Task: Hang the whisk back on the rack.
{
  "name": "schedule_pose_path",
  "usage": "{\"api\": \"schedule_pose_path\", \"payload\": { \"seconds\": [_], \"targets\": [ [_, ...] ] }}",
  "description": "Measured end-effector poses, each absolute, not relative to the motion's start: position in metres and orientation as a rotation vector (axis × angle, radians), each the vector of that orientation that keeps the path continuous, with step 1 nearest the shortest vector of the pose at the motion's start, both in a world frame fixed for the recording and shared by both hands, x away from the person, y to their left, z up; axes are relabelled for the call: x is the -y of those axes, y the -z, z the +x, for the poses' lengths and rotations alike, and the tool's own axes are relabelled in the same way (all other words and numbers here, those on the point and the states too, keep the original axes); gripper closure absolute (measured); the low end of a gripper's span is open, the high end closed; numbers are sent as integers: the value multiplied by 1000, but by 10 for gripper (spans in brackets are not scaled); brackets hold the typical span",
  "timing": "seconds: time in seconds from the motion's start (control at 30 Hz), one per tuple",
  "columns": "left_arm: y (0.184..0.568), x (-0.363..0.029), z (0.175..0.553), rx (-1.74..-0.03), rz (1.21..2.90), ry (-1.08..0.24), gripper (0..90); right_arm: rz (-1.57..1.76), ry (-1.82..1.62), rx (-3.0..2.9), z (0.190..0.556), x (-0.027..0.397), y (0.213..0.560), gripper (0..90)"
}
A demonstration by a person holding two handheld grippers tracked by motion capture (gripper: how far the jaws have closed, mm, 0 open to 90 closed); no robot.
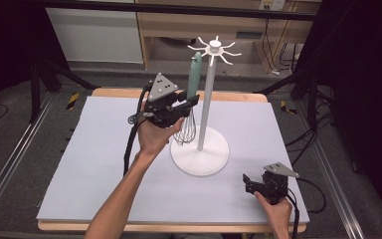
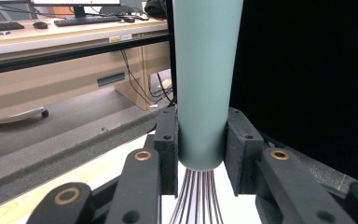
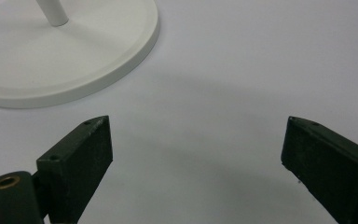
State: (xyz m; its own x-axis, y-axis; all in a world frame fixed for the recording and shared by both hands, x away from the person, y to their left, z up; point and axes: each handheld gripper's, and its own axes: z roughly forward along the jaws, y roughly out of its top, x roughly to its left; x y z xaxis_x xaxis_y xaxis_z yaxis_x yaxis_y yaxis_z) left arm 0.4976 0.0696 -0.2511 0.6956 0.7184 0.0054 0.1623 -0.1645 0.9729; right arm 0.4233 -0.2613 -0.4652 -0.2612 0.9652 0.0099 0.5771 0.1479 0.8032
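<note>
A whisk with a pale green handle (image 1: pixel 194 74) and wire loops (image 1: pixel 186 130) stands upright in the air beside the white hook stand's pole (image 1: pixel 206 107). My left gripper (image 1: pixel 188 102) is shut on the lower end of that handle (image 2: pixel 206 84); both pads (image 2: pixel 168 149) press its sides, and the wires (image 2: pixel 196 198) fan out below. The handle's top reaches to just below the hook crown (image 1: pixel 214 48), left of it. At the near right of the table my right gripper (image 1: pixel 247 183) (image 3: pixel 196 158) rests open over bare mat, nothing between its jaws.
The stand's round white base (image 1: pixel 200 150) (image 3: pixel 74 60) sits mid-table on the grey mat (image 1: pixel 104 164). A wooden table edge (image 1: pixel 129 92) runs along the back. Black frame rails and cables flank both sides; wooden furniture stands behind.
</note>
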Motion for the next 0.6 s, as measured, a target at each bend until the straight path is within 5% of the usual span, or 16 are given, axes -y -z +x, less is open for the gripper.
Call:
{"api": "schedule_pose_path", "payload": {
  "seconds": [0.6],
  "targets": [
    [252, -66, 502, -715, 1690, -572, 681, 1468, -964, -1916, 424, 260, 466, 93]
  ]
}}
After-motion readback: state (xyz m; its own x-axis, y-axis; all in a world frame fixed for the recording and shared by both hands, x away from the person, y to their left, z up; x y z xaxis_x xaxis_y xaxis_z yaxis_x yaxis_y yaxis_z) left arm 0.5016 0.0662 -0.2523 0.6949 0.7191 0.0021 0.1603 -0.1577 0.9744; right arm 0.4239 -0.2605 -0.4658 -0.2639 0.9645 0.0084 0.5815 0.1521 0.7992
